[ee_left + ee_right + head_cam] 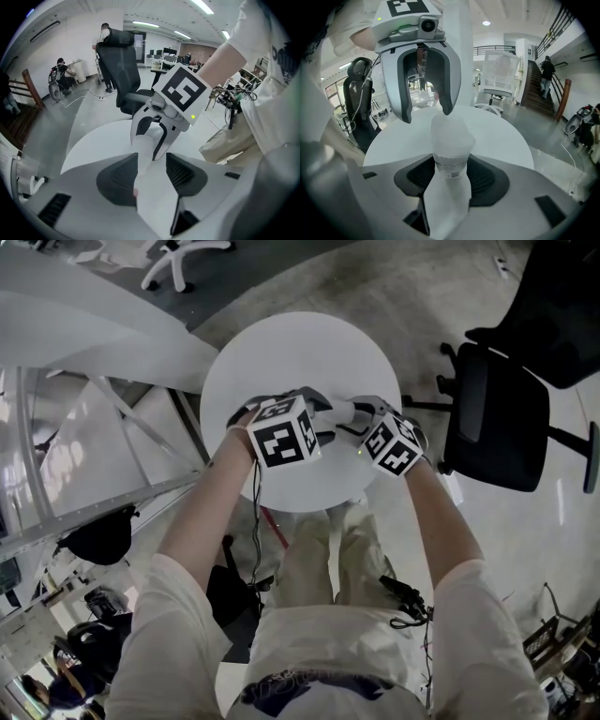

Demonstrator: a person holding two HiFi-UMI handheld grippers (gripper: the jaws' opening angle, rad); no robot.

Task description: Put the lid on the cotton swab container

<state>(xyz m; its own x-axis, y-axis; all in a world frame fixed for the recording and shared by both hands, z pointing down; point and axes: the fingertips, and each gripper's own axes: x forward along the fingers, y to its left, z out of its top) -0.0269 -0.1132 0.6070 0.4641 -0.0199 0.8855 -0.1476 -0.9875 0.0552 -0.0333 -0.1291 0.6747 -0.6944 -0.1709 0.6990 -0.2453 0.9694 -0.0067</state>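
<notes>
Over the round white table my two grippers face each other nose to nose. The right gripper is shut on the translucent cotton swab container, which has a printed label. A frosted white lid sits at the container's far end. The left gripper comes at that end from the opposite side. In the left gripper view, the white lid end fills the gap between the left gripper's dark pads and touches both. The right gripper shows just beyond it. From the head view, only a white sliver shows between the marker cubes.
A black office chair stands right of the table, and a white chair base at the far left. A glass railing and bags lie at the left. People are far off in the room; a person climbs stairs.
</notes>
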